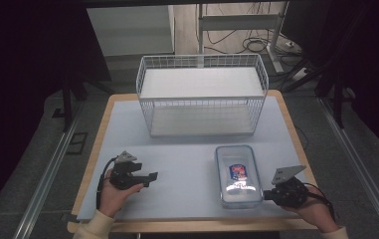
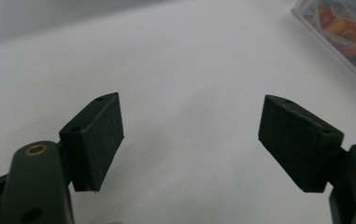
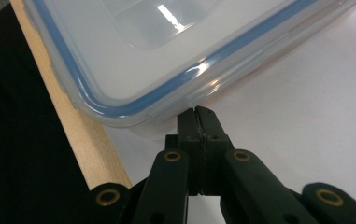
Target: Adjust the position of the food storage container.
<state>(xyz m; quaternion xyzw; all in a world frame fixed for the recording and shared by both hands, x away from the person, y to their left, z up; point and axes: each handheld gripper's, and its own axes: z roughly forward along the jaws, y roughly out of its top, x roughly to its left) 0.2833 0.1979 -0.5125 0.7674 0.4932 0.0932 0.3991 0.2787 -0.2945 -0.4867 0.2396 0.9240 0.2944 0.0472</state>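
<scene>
The table [image 1: 127, 124], with its pale sheet and wooden rim, carries everything, and the plastic box [image 1: 238, 175] serves as the landmark for placing the rest. Beyond the box, toward the far edge of the table, stands a white wire basket [image 1: 201, 94], open at the top and with nothing visible inside, which suggests it is the likely destination for the box. The box itself lies flat near the person's edge of the table, its clear lid with a blue seal [image 3: 119, 109] closed over a colourful packet [image 1: 238, 172] inside. To the right of the box, at its near corner, the right gripper [image 1: 267, 195] is held low; in the right gripper view its jaws are clenched together on nothing, their tips [image 3: 197, 114] up against the box's corner just below the lid, though whether they actually touch it is hard to tell. That low, closed pose looks suited to nudging the box or working at the lid's edge rather than grasping it. Well to the left of the box, the left gripper [image 1: 149, 178] rests on the sheet with its jaws released and wide apart, its pads [image 2: 98, 140] bare, pointing toward the box as if waiting to steady it from the other side.
</scene>
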